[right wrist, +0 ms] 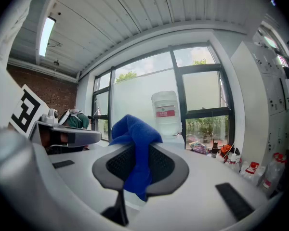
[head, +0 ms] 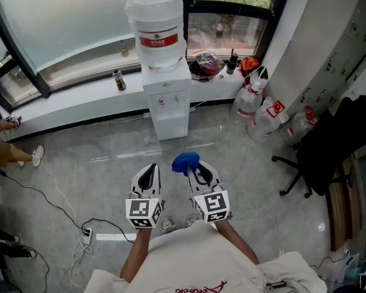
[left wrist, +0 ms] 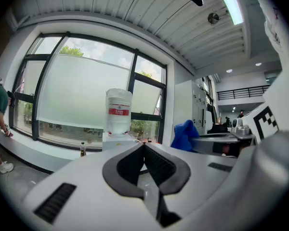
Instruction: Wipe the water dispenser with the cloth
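While the water dispenser stands upright in the upper centre of the head view, backed against the window ledge with its large bottle seated on top, both grippers sit low in the frame, well apart from it across a stretch of grey floor. The right gripper has its jaws clamped on the blue cloth. In the right gripper view the fabric is pinched between the dark pads, a fold bunching up above the tips and a tail hanging below. The left gripper has its jaws pressed together with nothing between them. The relation that matters is direction: the dispenser lies straight ahead of the tongs, up the frame, its white front face turned toward them and its long axis vertical. Its centre line falls between the two grippers, so neither is clearly nearer (the right one carries the cloth, which decides the matter). In the right gripper view the dispenser shows just right of the cloth's raised fold, so the jaws already point close to it. My judgement is that wiping has not begun and the approach comes first. That means a forward carry of the right gripper up to the cabinet front or top, with the cloth's free fold leading so that fabric, not jaw, meets the surface.
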A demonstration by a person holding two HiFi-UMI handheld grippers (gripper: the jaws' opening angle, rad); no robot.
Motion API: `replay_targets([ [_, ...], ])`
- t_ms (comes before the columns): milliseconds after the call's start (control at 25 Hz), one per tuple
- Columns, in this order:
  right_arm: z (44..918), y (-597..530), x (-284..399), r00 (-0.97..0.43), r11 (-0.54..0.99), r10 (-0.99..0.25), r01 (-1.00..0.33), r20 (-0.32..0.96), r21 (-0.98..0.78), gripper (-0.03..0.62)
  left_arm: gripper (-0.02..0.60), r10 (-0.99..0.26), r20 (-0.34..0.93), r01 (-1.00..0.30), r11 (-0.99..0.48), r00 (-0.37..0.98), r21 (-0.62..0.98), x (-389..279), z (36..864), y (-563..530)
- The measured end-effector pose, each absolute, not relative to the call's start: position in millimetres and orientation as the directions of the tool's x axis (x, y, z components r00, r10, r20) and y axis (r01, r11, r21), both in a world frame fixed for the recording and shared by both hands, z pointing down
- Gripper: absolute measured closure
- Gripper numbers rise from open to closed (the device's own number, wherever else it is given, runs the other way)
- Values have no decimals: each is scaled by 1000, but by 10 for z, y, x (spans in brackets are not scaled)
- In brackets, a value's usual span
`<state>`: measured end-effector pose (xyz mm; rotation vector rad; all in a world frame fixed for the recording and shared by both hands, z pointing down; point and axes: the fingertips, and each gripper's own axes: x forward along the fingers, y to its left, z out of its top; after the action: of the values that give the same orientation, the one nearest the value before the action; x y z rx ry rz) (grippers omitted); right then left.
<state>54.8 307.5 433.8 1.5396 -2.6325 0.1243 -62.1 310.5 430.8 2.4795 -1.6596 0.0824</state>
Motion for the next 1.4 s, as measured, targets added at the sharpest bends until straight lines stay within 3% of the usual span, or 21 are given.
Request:
replay_targets([
  [1400, 4622, 2800, 1038, -555, 551, -821, -832, 135, -68, 516, 571, -948, 156, -958, -262, 279, 117, -290, 4577, 2886],
])
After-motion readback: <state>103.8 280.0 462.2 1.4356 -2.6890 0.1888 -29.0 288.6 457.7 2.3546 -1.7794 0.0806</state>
